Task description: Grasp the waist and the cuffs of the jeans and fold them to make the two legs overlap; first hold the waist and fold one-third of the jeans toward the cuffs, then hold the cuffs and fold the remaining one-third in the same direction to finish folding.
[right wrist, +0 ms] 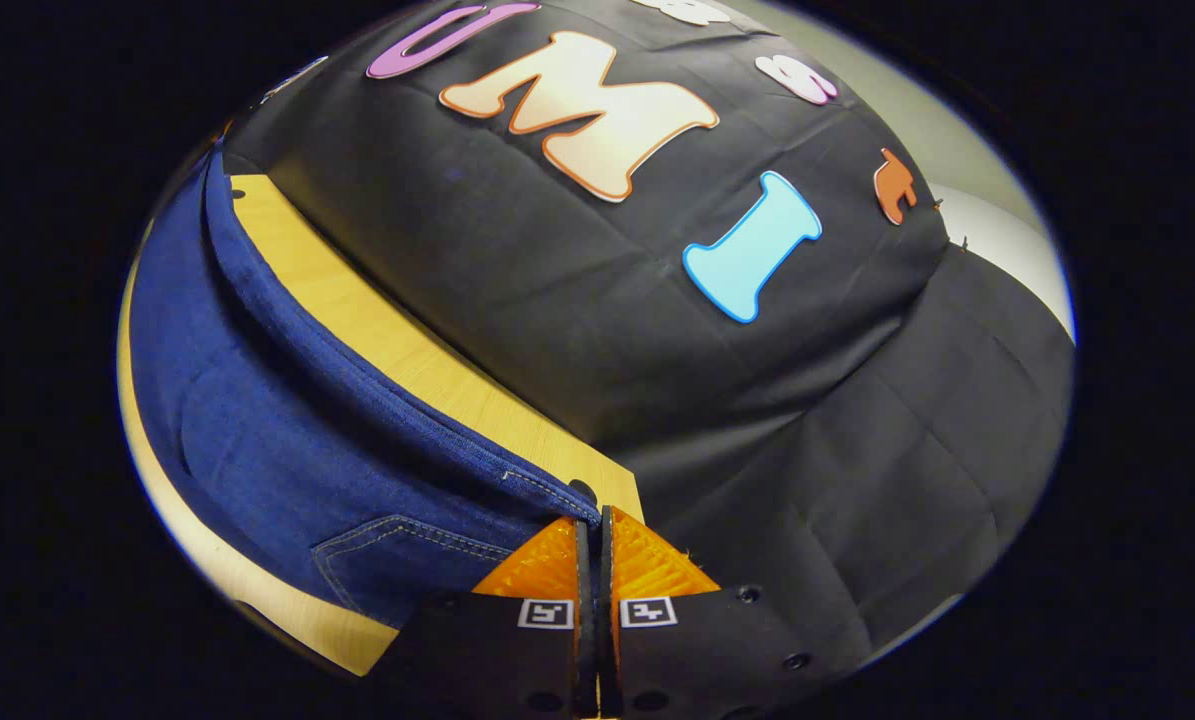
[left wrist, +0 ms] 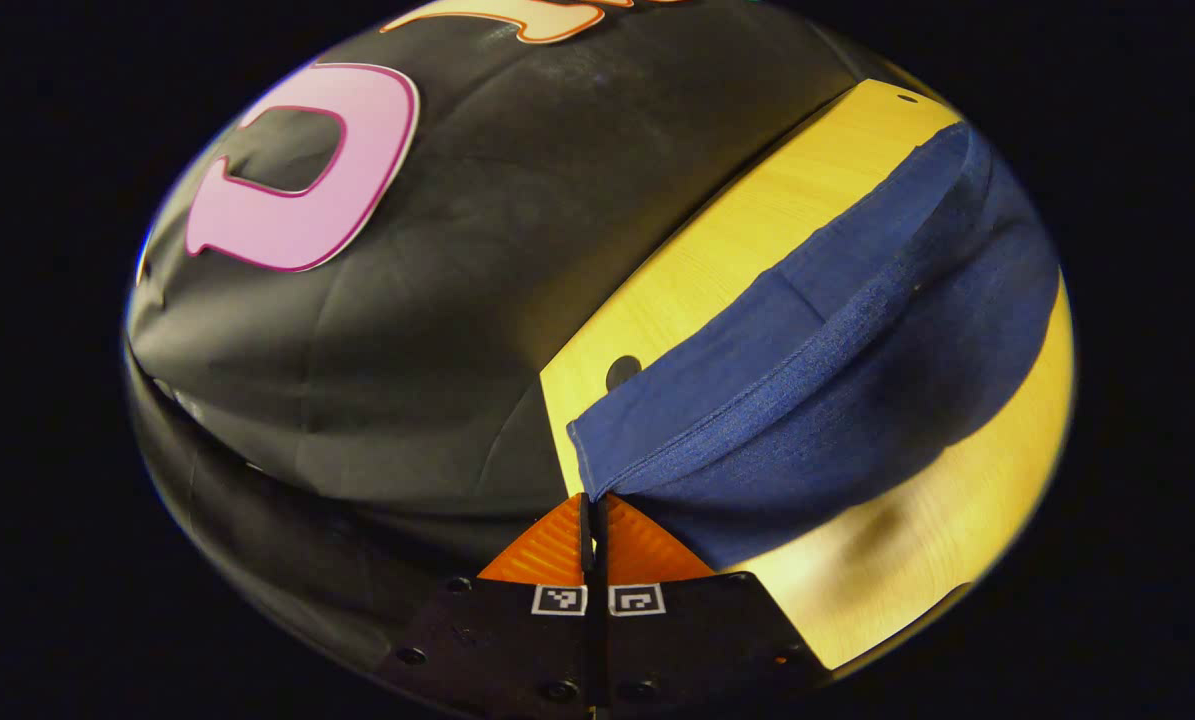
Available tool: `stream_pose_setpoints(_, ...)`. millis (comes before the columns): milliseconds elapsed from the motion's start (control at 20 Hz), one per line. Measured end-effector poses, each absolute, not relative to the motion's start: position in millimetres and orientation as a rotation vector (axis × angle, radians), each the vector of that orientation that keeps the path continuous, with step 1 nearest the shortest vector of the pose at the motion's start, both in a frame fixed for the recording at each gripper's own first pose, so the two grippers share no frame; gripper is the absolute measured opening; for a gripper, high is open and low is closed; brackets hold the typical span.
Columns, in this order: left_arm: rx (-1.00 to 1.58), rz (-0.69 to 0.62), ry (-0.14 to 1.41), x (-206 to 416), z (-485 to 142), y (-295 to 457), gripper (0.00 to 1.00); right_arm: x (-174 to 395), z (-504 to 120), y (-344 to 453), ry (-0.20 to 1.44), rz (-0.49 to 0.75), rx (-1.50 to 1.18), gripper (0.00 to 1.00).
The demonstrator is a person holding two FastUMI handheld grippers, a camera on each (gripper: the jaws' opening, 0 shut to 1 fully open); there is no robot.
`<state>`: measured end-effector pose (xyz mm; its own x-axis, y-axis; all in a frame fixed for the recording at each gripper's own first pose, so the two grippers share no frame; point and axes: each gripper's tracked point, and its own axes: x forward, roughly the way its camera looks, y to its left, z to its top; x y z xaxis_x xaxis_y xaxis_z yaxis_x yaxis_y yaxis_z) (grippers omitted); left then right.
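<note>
- Jeans (left wrist: 837,400) lie along the far edge of the desk (left wrist: 757,230), stretched between our two grippers, with a lifted band of denim arching above the layer that rests flat.
- Cuff end, as we judge it from the plain hem, sits at the left gripper (left wrist: 594,510); its jaws are pressed together on that corner of the jeans.
- Waist end, with a stitched pocket just beside it, sits at the right gripper (right wrist: 594,525); its jaws are pinching the denim edge there in the same way.
- Both held corners hang near the desk corners closest to the booth wall, where small round holes show in the wood just beyond the jeans.
- Progress, in our judgement: we are in the first step, bringing one leg over the other, and the raised edge has not yet been laid down flat.
- Left to do: settle the legs so they overlap, then fold the waist third toward the cuffs, then fold the cuff third.
- Bare desk shows on the near side of the jeans.
</note>
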<state>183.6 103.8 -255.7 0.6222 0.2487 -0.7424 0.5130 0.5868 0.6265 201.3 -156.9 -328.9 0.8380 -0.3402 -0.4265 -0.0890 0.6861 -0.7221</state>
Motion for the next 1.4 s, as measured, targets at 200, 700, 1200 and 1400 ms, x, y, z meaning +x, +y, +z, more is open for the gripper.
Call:
stream_pose_setpoints(200,0.959,-0.225,0.951,216.7,-306.1,100.1,0.0,228.1,-364.3,-157.2,0.628,-0.141,-0.854,0.03)
stream_pose_setpoints(700,0.791,-0.219,0.862,231.9,-337.6,86.8,0.49,229.8,-404.5,-166.2,0.73,-0.2,-0.775,1.0)
stream_pose_setpoints(1200,0.401,-0.139,0.565,239.0,-255.1,61.9,0.95,144.8,-389.3,-262.4,0.79,-0.494,-0.278,1.0)
stream_pose_setpoints(1400,0.273,-0.143,0.527,242.9,-231.5,63.7,0.95,121.1,-429.7,-285.3,0.843,-0.628,0.018,1.0)
